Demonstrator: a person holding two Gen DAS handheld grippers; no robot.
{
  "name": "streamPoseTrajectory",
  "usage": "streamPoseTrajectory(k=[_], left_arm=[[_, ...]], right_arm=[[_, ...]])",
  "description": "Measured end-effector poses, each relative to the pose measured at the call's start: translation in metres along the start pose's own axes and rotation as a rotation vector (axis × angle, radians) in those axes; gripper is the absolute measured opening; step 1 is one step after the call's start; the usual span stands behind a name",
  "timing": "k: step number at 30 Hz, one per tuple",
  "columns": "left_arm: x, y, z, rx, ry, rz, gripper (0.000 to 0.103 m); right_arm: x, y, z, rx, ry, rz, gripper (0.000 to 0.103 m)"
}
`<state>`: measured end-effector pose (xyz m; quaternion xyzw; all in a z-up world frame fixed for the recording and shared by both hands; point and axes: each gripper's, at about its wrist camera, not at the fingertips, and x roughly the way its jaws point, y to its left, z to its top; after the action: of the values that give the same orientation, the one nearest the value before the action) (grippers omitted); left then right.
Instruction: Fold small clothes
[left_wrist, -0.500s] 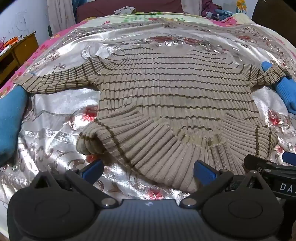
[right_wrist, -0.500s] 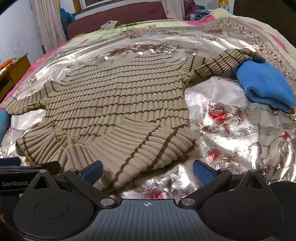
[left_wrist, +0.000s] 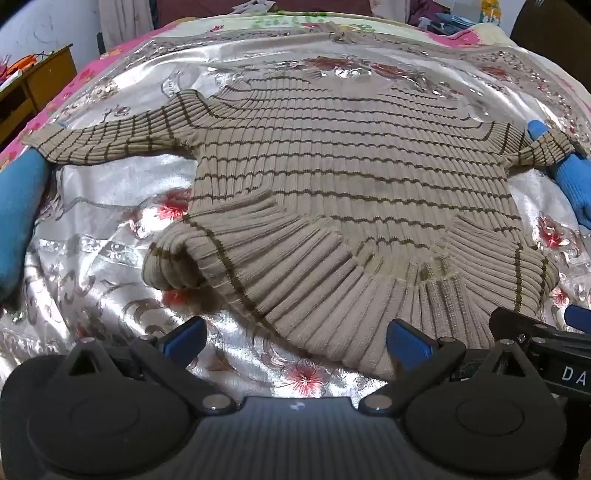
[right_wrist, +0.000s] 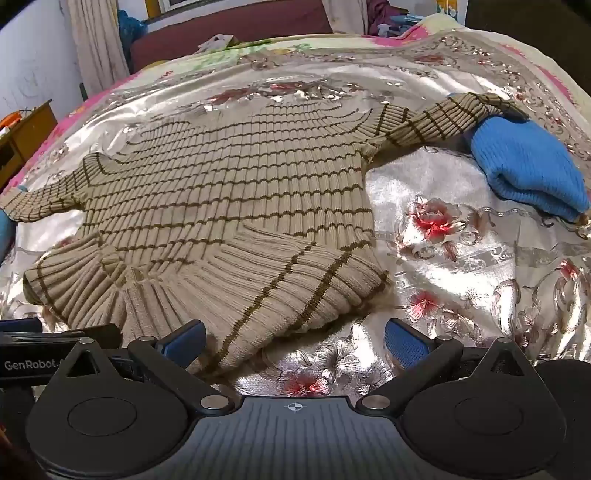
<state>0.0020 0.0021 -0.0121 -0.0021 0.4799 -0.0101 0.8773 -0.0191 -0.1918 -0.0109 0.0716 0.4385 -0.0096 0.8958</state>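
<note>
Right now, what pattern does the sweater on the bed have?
Beige ribbed knit with thin dark brown stripes; the sweater shows best in the left wrist view.

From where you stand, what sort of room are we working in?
Most likely a bedroom in a home. The striped sweater lies spread on a bed with a shiny floral bedspread, a dark headboard stands behind it, and a curtain hangs by the wall.

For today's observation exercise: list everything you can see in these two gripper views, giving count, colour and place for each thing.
sweater: one, beige with brown stripes, spread flat mid-bed, near hem folded up.
blue knit items: two, blue, one at each sleeve end.
bedspread: one, shiny silver with red flowers, under everything.
wooden furniture: one, brown, left of bed.
left gripper: one, black with blue pads, open, near hem.
right gripper: one, same colours, open, near hem's right corner.
</note>
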Motion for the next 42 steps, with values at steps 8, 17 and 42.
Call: streamPoseTrajectory(k=[8,17,42], left_arm=[[-0.001,-0.002,0.000,0.017,-0.005,0.013,0.103],[0.000,0.001,0.000,0.011,-0.009,0.009,0.103],[-0.021,-0.007,0.002,0.047,-0.122,0.012,0.103]], right_arm=[[0.004,0.006,0.004,-0.007,0.003,-0.013,0.103],[0.002,0.001,0.001,-0.008,0.001,-0.021,0.103],[-0.001,-0.015,0.007,0.049,-0.036,0.016,0.102]])
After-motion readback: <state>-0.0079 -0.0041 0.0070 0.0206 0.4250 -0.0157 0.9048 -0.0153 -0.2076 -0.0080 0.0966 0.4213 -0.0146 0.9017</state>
